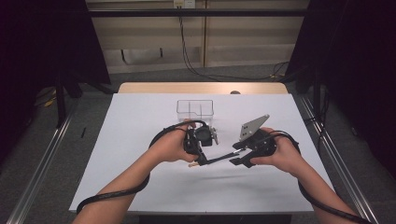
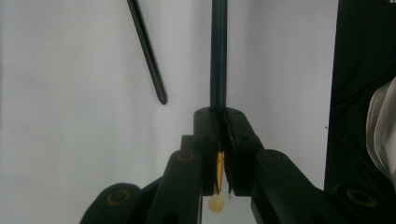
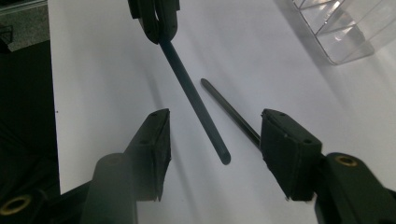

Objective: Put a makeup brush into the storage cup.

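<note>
My left gripper (image 1: pixel 201 160) (image 2: pixel 218 112) is shut on a thin dark blue-grey rod (image 2: pixel 218 56) (image 1: pixel 219 157) (image 3: pixel 196 100). A gold band and a pale tip show at the rod's rear end behind the pads. The rod's free end points toward my right gripper (image 1: pixel 236 157) (image 3: pixel 215 121). That gripper's jaws stand open on either side of the free end, apart from it. A second thin dark rod (image 3: pixel 229 109) (image 2: pixel 148 56) lies on the white table (image 1: pixel 140 140) just beyond; part of it is hidden behind the right jaw.
A clear plastic box (image 1: pixel 194 110) (image 3: pixel 345 28) with dividers stands behind the hands near the table's middle. Cables trail from both grippers along the forearms. Metal rails run along both sides of the table.
</note>
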Action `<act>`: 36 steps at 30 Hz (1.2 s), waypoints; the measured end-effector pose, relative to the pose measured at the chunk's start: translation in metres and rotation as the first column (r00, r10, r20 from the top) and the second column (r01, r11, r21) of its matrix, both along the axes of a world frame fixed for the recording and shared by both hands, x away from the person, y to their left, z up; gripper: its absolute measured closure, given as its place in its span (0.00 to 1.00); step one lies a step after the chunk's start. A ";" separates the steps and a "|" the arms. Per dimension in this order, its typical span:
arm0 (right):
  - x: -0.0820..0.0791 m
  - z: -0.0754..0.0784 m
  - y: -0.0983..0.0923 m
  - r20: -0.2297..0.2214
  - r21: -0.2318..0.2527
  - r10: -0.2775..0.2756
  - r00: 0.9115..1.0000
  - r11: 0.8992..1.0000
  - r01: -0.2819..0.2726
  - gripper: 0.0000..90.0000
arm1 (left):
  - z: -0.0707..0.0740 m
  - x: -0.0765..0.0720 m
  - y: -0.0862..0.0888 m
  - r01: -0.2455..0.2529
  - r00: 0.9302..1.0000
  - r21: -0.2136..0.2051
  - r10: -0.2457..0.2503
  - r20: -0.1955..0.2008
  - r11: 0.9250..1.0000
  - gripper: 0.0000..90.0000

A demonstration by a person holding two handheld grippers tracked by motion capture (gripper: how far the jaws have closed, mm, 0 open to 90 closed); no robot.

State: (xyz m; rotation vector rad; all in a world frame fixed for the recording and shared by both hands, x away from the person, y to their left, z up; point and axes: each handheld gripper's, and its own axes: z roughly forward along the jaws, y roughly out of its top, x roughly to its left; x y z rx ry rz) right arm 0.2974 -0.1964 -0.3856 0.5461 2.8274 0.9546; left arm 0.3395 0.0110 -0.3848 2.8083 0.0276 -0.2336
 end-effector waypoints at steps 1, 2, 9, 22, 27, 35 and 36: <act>0.000 0.000 0.001 0.008 -0.007 0.008 1.000 1.000 -0.008 0.53 | 0.000 -0.001 -0.001 0.001 1.000 -0.001 -0.001 0.000 1.000 0.94; 0.000 0.000 0.002 0.006 -0.006 0.015 1.000 1.000 -0.015 0.54 | 0.000 -0.001 -0.001 0.002 1.000 -0.002 -0.002 -0.001 1.000 0.94; 0.001 -0.008 0.013 -0.006 -0.064 0.070 0.998 0.995 -0.071 0.62 | -0.003 -0.003 -0.005 0.025 1.000 -0.006 -0.025 -0.013 1.000 0.94; 0.001 -0.018 0.025 -0.013 -0.128 0.152 0.988 0.980 -0.152 0.94 | 0.005 0.001 -0.005 0.032 0.998 -0.062 -0.035 -0.056 0.998 0.94; 0.001 -0.027 0.025 -0.051 -0.137 0.143 0.988 0.979 -0.149 1.00 | 0.007 0.003 -0.003 0.029 0.996 -0.097 -0.037 -0.081 0.995 0.93; 0.001 -0.024 0.025 -0.028 -0.087 0.129 0.991 0.988 -0.131 0.84 | 0.003 0.003 -0.004 0.037 0.998 -0.041 -0.039 -0.054 0.998 0.94; 0.001 -0.022 0.024 -0.022 -0.086 0.128 0.991 0.988 -0.130 0.82 | 0.002 0.004 -0.003 0.034 0.998 -0.037 -0.036 -0.051 0.999 0.94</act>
